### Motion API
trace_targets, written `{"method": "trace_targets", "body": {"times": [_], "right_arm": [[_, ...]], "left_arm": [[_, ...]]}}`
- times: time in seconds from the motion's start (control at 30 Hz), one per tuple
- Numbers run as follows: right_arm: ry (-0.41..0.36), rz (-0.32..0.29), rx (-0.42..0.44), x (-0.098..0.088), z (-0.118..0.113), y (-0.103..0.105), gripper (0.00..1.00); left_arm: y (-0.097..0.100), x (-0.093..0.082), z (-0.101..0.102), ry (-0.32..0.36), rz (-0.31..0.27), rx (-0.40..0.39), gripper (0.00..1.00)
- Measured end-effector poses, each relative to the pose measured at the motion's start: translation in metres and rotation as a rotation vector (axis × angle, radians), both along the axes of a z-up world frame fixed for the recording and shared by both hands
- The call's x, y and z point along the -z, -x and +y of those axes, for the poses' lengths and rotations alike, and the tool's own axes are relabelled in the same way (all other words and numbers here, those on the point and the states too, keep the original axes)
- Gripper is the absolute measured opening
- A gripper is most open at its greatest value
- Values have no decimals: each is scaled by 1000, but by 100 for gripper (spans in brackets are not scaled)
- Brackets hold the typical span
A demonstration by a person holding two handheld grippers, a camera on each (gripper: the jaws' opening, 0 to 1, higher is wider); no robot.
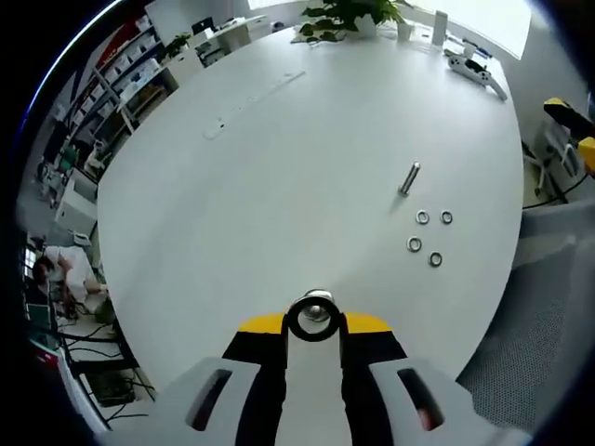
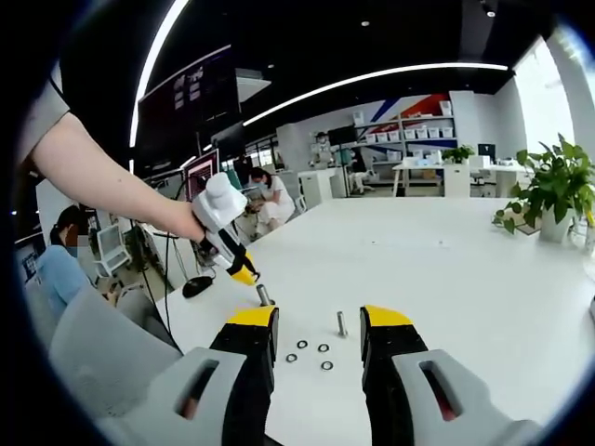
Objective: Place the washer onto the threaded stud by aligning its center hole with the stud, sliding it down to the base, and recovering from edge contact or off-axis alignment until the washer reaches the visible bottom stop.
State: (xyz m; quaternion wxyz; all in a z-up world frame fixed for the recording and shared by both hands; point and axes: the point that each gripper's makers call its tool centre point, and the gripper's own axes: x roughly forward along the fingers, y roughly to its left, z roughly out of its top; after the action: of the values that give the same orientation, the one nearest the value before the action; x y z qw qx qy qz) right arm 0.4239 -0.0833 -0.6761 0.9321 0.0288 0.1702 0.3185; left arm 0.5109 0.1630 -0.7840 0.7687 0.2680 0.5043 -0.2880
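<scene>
My left gripper point(image 1: 314, 323) is shut on a short metal stud point(image 1: 315, 316), seen end-on with a dark ring around its tip. In the right gripper view, a person's hand holds this gripper point(image 2: 244, 271) above the table's left part, and the stud point(image 2: 264, 295) points down from its yellow tips. A second threaded stud point(image 1: 409, 178) point(image 2: 341, 322) stands on the white table. Several loose washers point(image 1: 425, 238) point(image 2: 312, 354) lie beside it. My right gripper point(image 2: 319, 325) hangs open over the washers with nothing between its fingers.
The round white table point(image 1: 279, 186) drops off at its right edge point(image 1: 507, 279) to grey floor. A thin white strip point(image 1: 251, 104) lies far left on it. A potted plant point(image 1: 349, 17) and a spare gripper tool point(image 1: 474, 70) sit at the far end. People and desks are beyond the table point(image 2: 265, 200).
</scene>
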Motion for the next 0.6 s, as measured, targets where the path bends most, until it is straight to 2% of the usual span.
{"method": "trace_targets", "body": {"times": [0.6], "right_arm": [[3, 2, 2, 1, -1, 0, 38]], "left_arm": [[-7, 16, -1, -56, 44, 30, 19]]}}
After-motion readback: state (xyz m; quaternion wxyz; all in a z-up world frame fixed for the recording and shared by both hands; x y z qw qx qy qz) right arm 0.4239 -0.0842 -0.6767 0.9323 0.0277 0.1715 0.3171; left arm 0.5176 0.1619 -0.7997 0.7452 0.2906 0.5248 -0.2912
